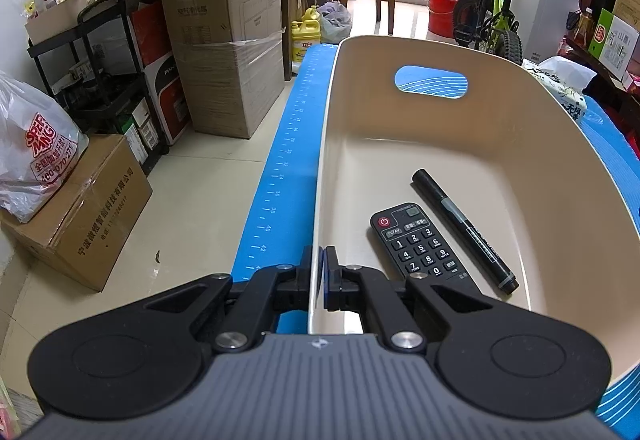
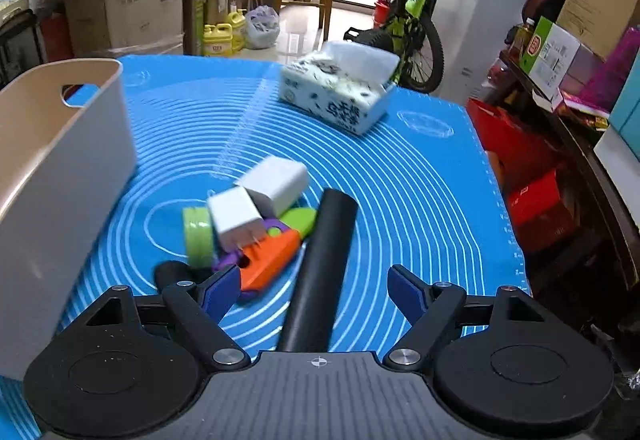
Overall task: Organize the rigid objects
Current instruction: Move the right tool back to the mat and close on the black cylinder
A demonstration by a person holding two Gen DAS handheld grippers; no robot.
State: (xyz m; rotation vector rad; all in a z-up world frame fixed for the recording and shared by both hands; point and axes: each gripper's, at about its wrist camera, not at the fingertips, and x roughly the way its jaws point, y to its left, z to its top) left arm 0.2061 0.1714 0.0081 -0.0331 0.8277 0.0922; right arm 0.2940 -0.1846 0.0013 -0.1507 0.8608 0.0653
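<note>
The left tongs are pinched shut on the near wall of one beige plastic bin with a cut-out handle, one finger outside the wall and one inside. On the bin's floor just beyond lie two things: one black remote control with numbered buttons and, just beside it on its right, one black marker pen with a grey label, both slanting away from the camera.

In the right wrist view the right tongs stand wide apart with nothing between the blue pads. One long black cylinder lies on the blue silicone mat with white concentric rings that covers the table, its near end hidden under the gripper body, running away between the open fingers without touching either. To its left sits a small heap: one orange plastic piece on purple parts, one green round roll standing on edge, one smaller green oval piece, and two white cube-shaped plug adapters, the farther one leaning against the nearer. A further dark item at the left finger is too blurred to name. The beige bin stands at the mat's left edge. Farther back on the mat rests one white tissue pack with dark print.
</note>
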